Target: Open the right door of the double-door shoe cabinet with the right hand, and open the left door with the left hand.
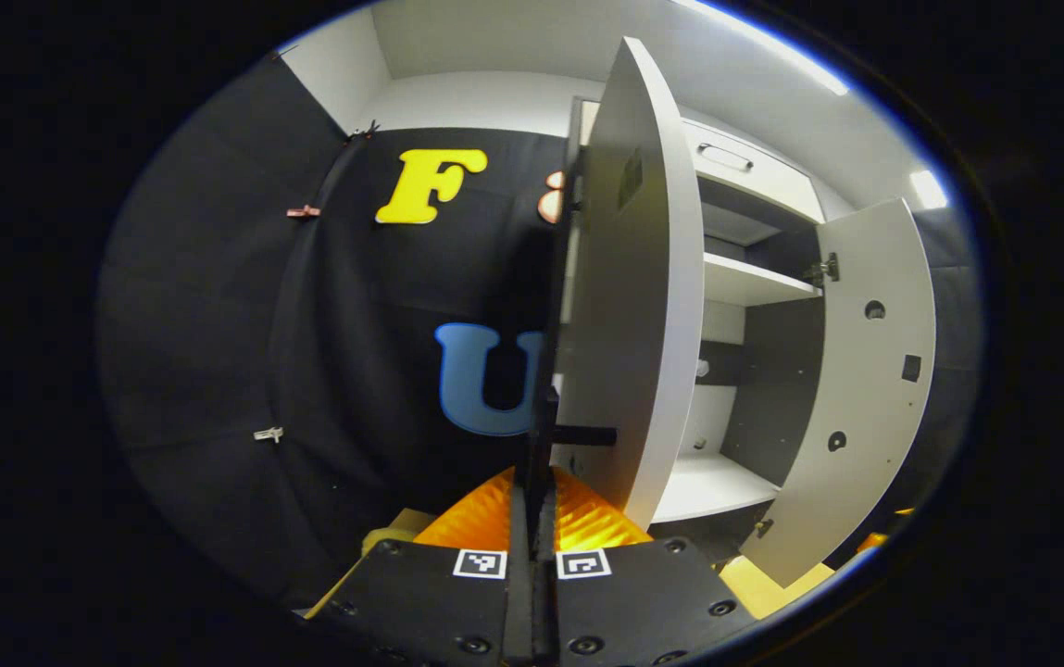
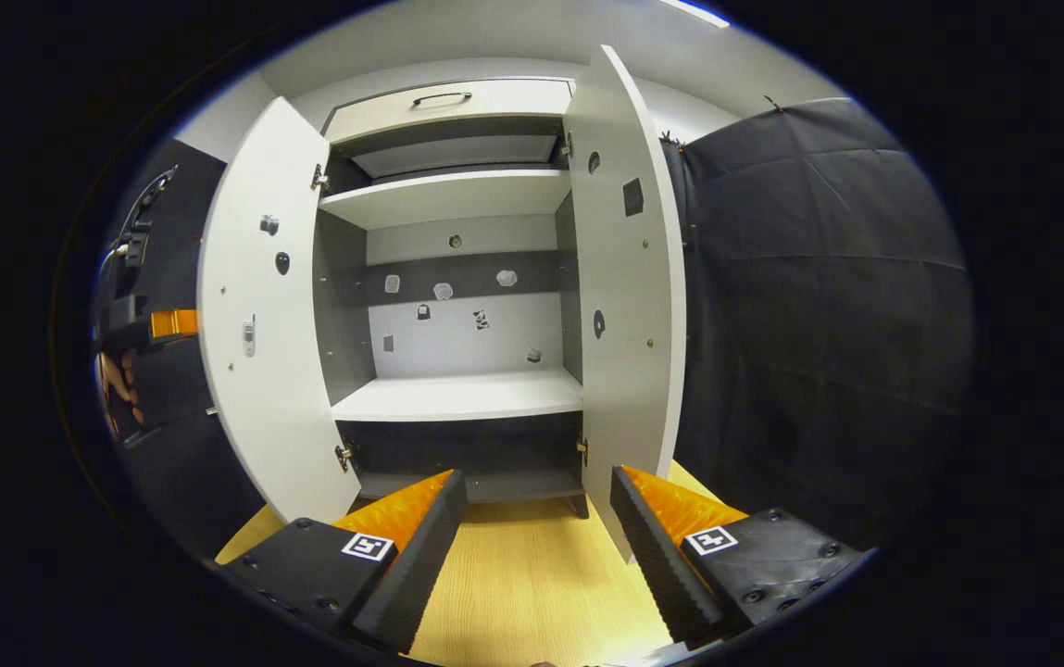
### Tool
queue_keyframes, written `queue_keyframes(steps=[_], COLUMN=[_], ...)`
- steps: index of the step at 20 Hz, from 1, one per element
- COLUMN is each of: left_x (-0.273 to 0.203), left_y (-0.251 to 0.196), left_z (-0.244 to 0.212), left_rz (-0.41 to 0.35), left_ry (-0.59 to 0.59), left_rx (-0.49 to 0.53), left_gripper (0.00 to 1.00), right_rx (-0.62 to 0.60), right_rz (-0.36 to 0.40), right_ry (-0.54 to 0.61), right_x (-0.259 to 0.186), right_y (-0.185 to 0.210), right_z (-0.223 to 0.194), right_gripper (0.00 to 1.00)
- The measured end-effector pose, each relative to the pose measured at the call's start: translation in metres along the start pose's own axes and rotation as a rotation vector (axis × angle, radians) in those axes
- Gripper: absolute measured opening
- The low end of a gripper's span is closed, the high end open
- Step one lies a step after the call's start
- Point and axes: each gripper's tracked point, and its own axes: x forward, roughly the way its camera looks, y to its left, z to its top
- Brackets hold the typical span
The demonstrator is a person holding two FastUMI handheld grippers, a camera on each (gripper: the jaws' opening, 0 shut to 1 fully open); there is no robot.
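Left gripper view: left tongs (image 1: 532, 482) clamp left door (image 1: 629, 306) edge; right tongs (image 2: 536, 519) apart.

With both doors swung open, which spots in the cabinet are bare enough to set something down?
The middle shelf between the left door and right door is bare, as is the upper shelf. The floor before the cabinet is free. The left hand-held gripper crowds the left door's edge.

Both doors of the shoe cabinet (image 2: 457, 278) are standing swung wide, leaving the front opening between them free for a gripper to pass. Inside, the upper shelf (image 2: 444, 196) and lower shelf (image 2: 462, 396) are splitting the space into open bays. The left door (image 2: 258, 315) and right door (image 2: 629, 287) are flanking that gap like walls. The wooden floor (image 2: 532, 574) before the cabinet is lying bare.

In the left gripper view, the left door (image 1: 629, 306) is standing edge-on just ahead, blocking the way straight forward.
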Motion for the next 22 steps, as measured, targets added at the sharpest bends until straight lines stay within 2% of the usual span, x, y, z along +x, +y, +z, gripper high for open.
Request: queue_keyframes(steps=[1, 3, 6, 11, 13, 17, 20, 22], left_x=[-0.005, -0.007, -0.014, -0.063, -0.087, -0.12, -0.137, -0.145], left_y=[-0.003, -0.005, -0.003, -0.016, -0.026, -0.07, -0.118, -0.149], left_z=[0.001, 0.0, 0.001, -0.008, -0.009, -0.012, -0.017, -0.023], left_rz=[-0.04, -0.053, -0.006, 0.024, 0.061, 0.104, 0.091, 0.071], left_ry=[0.019, 0.036, 0.047, 0.053, 0.037, -0.011, -0.033, -0.041], left_rx=[-0.047, -0.077, -0.007, -0.035, -0.022, 0.039, 0.058, 0.064], left_gripper=[0.06, 0.06, 0.05, 0.05, 0.05, 0.05, 0.02, 0.09], right_rx=[-0.002, -0.012, -0.013, 0.001, 0.016, 0.04, 0.071, 0.095], right_rz=[-0.002, -0.002, 0.014, 0.071, 0.102, 0.155, 0.188, 0.211], right_ry=[-0.002, -0.004, -0.009, -0.027, -0.019, -0.022, -0.026, -0.045], right_x=[-0.001, -0.001, -0.002, 0.005, 0.007, 0.005, -0.002, -0.009], right_y=[-0.002, -0.004, -0.006, -0.016, -0.021, -0.042, -0.059, -0.066], right_z=[0.002, 0.004, 0.01, 0.025, 0.028, 0.039, 0.045, 0.053], right_gripper=[0.98, 0.98, 0.98, 0.98, 0.98, 0.98, 0.98, 0.98])
